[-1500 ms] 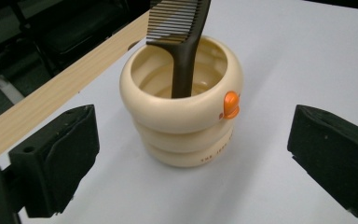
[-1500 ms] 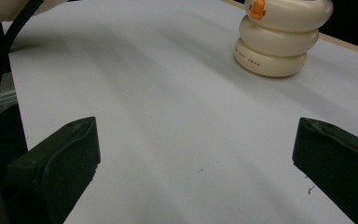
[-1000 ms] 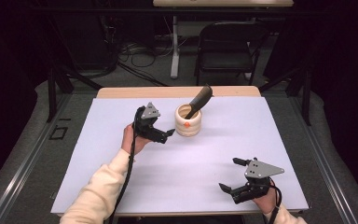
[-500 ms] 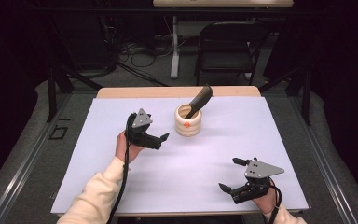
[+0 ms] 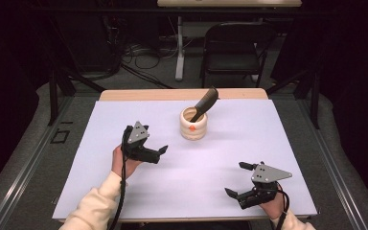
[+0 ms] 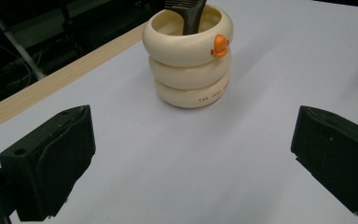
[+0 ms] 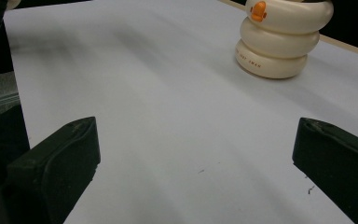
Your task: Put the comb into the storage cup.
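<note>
A cream ringed holder (image 5: pixel 193 125) with a small orange duck figure (image 6: pixel 219 45) on its rim stands upright toward the far middle of the white surface (image 5: pixel 100 158), a dark comb (image 5: pixel 205 102) leaning out of it to the right. The left gripper (image 5: pixel 162 151) hovers just left of and nearer than the holder, its fingers (image 6: pixel 51 165) spread wide with nothing between them. The right gripper (image 5: pixel 235 178) rests low at the near right edge, well apart from the holder, its fingers (image 7: pixel 58 163) likewise wide and empty. The risk ahead appears to lie in the holder's tall, stacked shape and the off-centre lean of the comb: a finger that meets the upper ring from the side, rather than straddling it squarely, could tip the holder or skate it across the smooth sheet. A grab at the comb's slanted handle alone could lever the holder over, since nothing steadies its base.
</note>
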Demonstrator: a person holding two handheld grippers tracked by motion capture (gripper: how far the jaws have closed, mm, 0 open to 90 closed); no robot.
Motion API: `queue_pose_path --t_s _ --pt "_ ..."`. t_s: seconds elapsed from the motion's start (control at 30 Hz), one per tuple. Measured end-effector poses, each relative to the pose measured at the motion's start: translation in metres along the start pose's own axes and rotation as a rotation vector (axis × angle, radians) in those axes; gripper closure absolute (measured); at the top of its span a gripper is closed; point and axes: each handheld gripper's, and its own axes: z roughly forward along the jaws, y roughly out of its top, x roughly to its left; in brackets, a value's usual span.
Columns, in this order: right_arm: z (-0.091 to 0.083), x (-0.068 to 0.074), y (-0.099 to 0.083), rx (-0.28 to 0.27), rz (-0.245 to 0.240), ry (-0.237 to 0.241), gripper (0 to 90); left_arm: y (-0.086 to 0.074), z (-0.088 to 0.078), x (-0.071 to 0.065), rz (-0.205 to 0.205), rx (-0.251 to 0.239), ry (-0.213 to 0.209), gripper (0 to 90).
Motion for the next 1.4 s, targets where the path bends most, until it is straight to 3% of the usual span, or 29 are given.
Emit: queue_pose_path --t_s 0.7,1.4 --pt "0.001 0.000 -0.001 0.007 0.004 0.000 0.2 -0.039 -0.032 -0.010 -0.024 0.012 0.036 0.0" --pt "0.001 0.000 -0.001 0.010 0.005 -0.003 0.2 -0.063 -0.058 -0.019 -0.044 0.022 0.056 0.0"
